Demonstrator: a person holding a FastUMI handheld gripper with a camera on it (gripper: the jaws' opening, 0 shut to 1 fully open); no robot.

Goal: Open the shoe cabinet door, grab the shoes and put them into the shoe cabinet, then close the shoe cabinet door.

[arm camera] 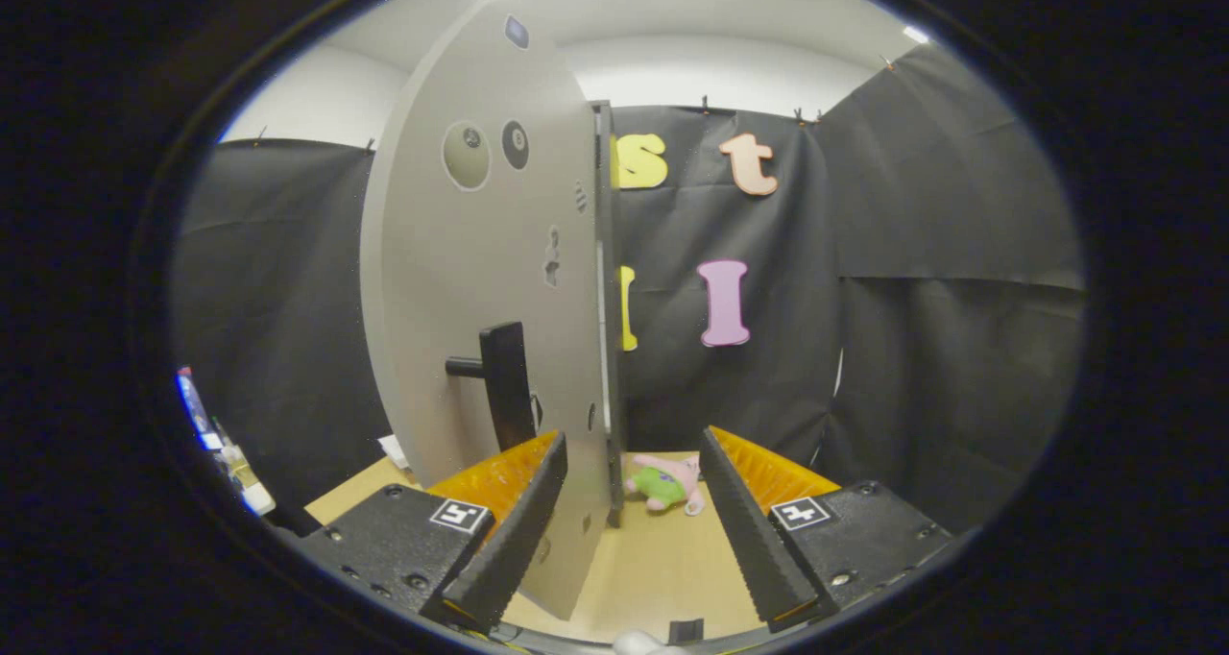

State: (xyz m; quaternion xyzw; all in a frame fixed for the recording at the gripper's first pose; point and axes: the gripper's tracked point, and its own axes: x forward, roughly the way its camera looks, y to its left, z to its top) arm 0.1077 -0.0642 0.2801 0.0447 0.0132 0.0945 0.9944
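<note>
Gripper (634,501) wide apart and holding nothing, grey door (480,280) swung out with its edge between the fingers, black handle (504,381) just past the left finger, plush toy (665,484) on the floor ahead

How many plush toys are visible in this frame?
1: a pink and green plush toy on the wooden floor beyond the open claw, right of the grey door. Others may be hidden behind the door.

No legible text; square markers on the gripper (634,501) fingers unreadable.
</note>
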